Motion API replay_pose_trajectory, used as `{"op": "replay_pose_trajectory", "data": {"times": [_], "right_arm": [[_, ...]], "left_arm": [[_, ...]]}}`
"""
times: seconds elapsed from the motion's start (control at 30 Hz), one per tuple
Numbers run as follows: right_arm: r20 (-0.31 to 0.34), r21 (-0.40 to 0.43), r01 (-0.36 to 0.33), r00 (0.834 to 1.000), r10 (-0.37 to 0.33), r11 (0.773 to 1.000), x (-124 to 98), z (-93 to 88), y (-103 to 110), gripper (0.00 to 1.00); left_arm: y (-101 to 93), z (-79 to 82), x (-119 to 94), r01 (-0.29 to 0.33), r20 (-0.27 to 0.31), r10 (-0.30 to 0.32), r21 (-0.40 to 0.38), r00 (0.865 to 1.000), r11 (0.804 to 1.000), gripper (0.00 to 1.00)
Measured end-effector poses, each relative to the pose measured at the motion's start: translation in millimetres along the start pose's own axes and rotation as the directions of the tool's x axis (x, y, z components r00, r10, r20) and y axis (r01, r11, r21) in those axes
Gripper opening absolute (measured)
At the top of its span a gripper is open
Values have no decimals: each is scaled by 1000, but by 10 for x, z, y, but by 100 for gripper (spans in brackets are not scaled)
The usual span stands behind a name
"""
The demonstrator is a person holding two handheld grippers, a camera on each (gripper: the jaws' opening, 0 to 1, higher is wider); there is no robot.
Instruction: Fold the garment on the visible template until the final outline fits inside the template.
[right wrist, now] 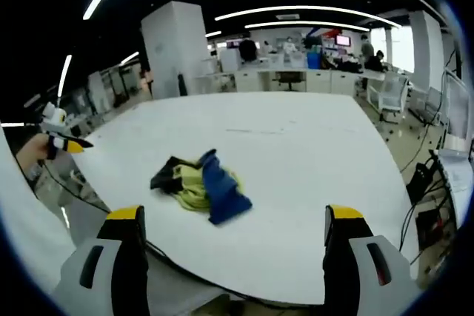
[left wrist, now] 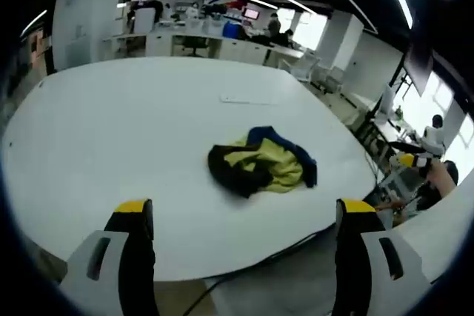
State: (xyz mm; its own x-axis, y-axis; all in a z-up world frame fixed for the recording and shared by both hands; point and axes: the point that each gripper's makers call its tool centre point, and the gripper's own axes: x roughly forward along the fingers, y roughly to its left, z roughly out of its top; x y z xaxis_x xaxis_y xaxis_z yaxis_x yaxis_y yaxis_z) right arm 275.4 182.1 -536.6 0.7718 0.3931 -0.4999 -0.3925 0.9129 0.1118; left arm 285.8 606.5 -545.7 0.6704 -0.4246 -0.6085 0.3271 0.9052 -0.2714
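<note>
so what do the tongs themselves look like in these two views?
Left tongs: two black jaws with yellow tips, each backed by a light grey plastic bracket with a dark slot. Right tongs: the same build, black jaws, yellow tips, grey slotted brackets. No cables on the jaws themselves, and no markings legible.

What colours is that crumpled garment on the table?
Yellow, black and blue garment, best in the left gripper view.
</note>
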Motion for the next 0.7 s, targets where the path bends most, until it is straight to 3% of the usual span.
{"op": "replay_pose_trajectory", "data": {"times": [0.17, 0.27, 0.7], "right_arm": [[2, -9, -6, 1000, 6, 1000, 23, 11, 16, 100], [-4, -22, -18, 1000, 18, 1000, 33, 3, 32, 95], [-13, -20, -24, 1000, 24, 1000, 129, 8, -31, 98]], "left_arm": [[1, -16, -3, 1, 2, -1, -5, 1000, 1000, 99], [-2, -31, 4, 4, 0, -4, -8, 1000, 1000, 99], [-14, -25, 53, 10, -2, -10, -13, 1000, 1000, 99]]}}
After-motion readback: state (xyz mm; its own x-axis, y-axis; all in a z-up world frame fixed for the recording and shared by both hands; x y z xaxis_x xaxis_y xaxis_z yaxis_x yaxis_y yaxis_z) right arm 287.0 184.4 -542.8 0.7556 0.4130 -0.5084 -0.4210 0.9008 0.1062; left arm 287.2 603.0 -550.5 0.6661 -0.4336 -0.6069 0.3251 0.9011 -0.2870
